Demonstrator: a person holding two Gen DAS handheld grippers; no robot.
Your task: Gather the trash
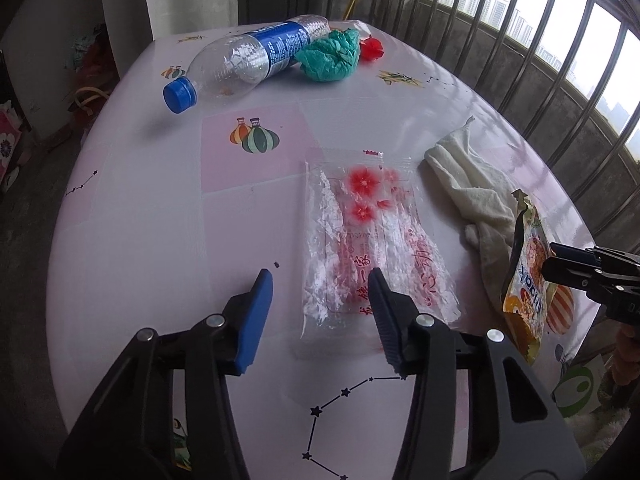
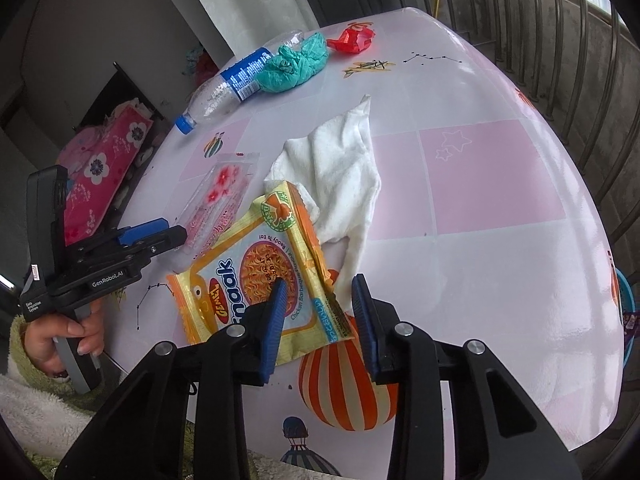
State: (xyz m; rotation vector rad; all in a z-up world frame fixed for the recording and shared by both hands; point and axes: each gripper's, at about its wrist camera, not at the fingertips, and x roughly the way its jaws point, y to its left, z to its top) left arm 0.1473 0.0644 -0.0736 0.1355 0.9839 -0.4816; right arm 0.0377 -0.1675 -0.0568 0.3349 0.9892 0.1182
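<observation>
The round table [image 1: 160, 240], under a glossy pink-and-white cover printed with balloons and star lines, carried six loose things; one clear plastic bottle [image 1: 244, 62] with a blue cap and blue label lay on its side at the far edge, its label text too small to read; one crumpled teal bag [image 1: 330, 60] rested against it, and one scrap of red plastic [image 1: 372, 48] lay just beyond that; one white cloth [image 2: 340, 176] sprawled across the middle, its near corner under the top edge of the yellow snack packet [image 2: 264, 276]; one clear wrapper [image 1: 372, 240] with red flowers and red Chinese characters lay flat nearer the person.

The snack packet read "naak", "Ready To Eat" and "Chicken Barbeque Flavour"; the left gripper [image 2: 164, 236] body read "GenRobot.AI", held in a hand [image 2: 60, 340] with a fuzzy sleeve.

The left gripper's jaws stood partly open over the clear wrapper's near end, one finger on the wrapper and the other on bare table, nothing pinched; the right gripper [image 2: 320, 300] had its jaws partly open astride the packet's lower right corner, the pads not visibly pressing it.

A metal railing [image 1: 520, 40] ringed the table's far side; a pink flowered bag [image 2: 104, 176] sat on the floor to the left.
</observation>
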